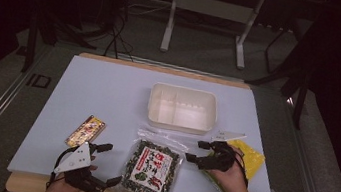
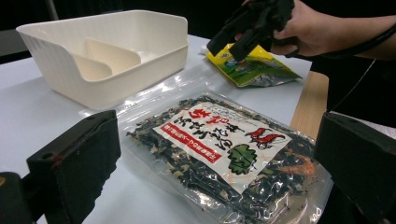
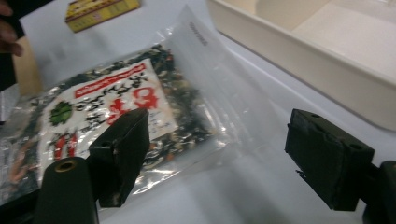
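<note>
Two claws, both wide open and empty, flanked the seaweed packet [image 1: 151, 173]: left claw [image 1: 104, 164] beside its lower-left edge, right claw [image 1: 194, 150] nearer, at its clear top strip.

Three food packets are counted on one table [image 1: 109, 87]: one clear bag of dried seaweed mix [image 1: 151, 172], one yellow packet [image 1: 249, 160] and one small gold packet [image 1: 86, 131]. One white tray [image 1: 180, 123] with two compartments is seen. Two grippers are held, one left gripper [image 1: 107, 164] and one right gripper [image 1: 196, 150].
</note>
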{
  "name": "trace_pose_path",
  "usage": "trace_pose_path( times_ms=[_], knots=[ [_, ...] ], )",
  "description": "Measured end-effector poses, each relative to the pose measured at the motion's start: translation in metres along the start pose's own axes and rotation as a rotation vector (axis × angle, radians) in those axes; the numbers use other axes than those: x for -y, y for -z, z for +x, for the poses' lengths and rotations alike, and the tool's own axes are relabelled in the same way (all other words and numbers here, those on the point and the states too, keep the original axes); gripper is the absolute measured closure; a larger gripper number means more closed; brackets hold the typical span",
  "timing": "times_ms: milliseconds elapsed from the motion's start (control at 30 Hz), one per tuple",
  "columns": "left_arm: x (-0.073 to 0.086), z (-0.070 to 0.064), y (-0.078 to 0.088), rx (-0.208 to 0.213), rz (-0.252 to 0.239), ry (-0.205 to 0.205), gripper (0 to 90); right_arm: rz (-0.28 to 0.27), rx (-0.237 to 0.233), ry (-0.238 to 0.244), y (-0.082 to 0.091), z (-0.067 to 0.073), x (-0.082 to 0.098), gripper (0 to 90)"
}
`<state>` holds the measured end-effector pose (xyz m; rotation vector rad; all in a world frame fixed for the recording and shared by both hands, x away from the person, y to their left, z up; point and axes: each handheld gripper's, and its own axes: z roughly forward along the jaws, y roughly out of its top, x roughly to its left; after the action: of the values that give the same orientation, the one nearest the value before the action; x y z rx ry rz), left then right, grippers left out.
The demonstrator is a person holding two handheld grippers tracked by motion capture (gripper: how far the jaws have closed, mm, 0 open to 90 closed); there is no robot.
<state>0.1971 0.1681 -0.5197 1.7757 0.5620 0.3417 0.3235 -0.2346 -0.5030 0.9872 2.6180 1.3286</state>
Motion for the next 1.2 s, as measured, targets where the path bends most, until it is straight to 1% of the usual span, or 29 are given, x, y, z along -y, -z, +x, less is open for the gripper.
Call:
trace_pose_path(
  times_ms=[33, 67, 100, 167, 200, 300, 333, 433, 500, 567, 633, 667, 733, 800, 867, 900, 1033, 1100, 1133, 1167, 1200],
  knots=[
    [0.0, 0.0, 0.0, 0.0, 0.002, 0.001, 0.7, 0.012, -0.003, 0.0, -0.001, -0.002, -0.001, 24.5],
    [0.0, 0.0, 0.0, 0.001, 0.004, 0.0, 0.7, 0.021, 0.004, 0.005, -0.002, -0.003, -0.002, 26.7],
    [0.001, 0.0, -0.001, 0.001, 0.004, 0.0, 0.7, 0.031, -0.004, 0.002, -0.004, -0.005, -0.004, 29.6],
    [0.001, 0.001, -0.001, 0.002, 0.004, 0.001, 0.7, 0.042, -0.001, -0.004, -0.006, -0.009, -0.005, 31.6],
    [0.001, 0.001, -0.001, 0.002, 0.004, 0.001, 0.7, 0.048, -0.009, -0.01, -0.008, -0.01, -0.006, 31.9],
    [0.0, 0.001, 0.0, 0.001, 0.008, -0.003, 0.7, 0.071, -0.013, -0.026, -0.013, -0.016, -0.007, 33.4],
    [0.001, 0.001, 0.0, -0.001, 0.006, -0.001, 0.7, 0.074, -0.009, -0.028, -0.015, -0.018, -0.008, 34.6],
    [0.001, 0.002, 0.001, -0.003, 0.004, 0.008, 0.7, 0.089, -0.018, -0.051, -0.02, -0.024, -0.009, 38.4],
    [0.001, 0.002, 0.0, -0.002, 0.004, 0.01, 0.7, 0.099, -0.019, -0.063, -0.023, -0.028, -0.01, 39.1],
    [0.001, 0.002, 0.0, -0.002, 0.013, 0.001, 0.7, 0.114, -0.014, -0.059, -0.026, -0.031, -0.01, 39.7],
    [0.001, 0.001, -0.001, -0.004, 0.016, -0.007, 0.7, 0.12, -0.023, -0.063, -0.03, -0.033, -0.011, 40.1],
    [0.001, 0.001, -0.001, -0.003, 0.017, -0.004, 0.7, 0.126, -0.024, -0.06, -0.031, -0.034, -0.011, 40.1],
    [0.002, 0.001, -0.001, -0.001, 0.018, -0.001, 0.7, 0.13, -0.043, -0.068, -0.033, -0.036, -0.012, 40.6],
    [0.002, 0.001, -0.002, -0.001, 0.021, -0.003, 0.7, 0.141, -0.05, -0.071, -0.036, -0.037, -0.012, 40.7],
    [0.002, 0.001, -0.002, 0.0, 0.022, -0.004, 0.7, 0.148, -0.063, -0.086, -0.038, -0.039, -0.013, 41.7],
    [0.002, 0.001, -0.002, -0.001, 0.022, -0.005, 0.7, 0.159, -0.078, -0.09, -0.04, -0.04, -0.013, 42.0],
    [0.002, 0.001, -0.002, 0.0, 0.022, -0.004, 0.7, 0.185, -0.106, -0.105, -0.045, -0.042, -0.012, 44.1],
    [0.002, 0.001, -0.002, 0.0, 0.023, -0.003, 0.7, 0.19, -0.133, -0.118, -0.047, -0.042, -0.011, 44.7],
    [0.002, 0.001, -0.002, 0.001, 0.024, -0.003, 0.7, 0.189, -0.138, -0.121, -0.047, -0.042, -0.011, 46.7],
    [0.002, 0.001, -0.002, 0.001, 0.025, -0.003, 0.7, 0.191, -0.157, -0.124, -0.048, -0.043, -0.012, 49.1],
    [0.002, 0.001, -0.003, 0.001, 0.026, -0.004, 0.7, 0.196, -0.172, -0.13, -0.049, -0.043, -0.012, 49.4]
  ],
)
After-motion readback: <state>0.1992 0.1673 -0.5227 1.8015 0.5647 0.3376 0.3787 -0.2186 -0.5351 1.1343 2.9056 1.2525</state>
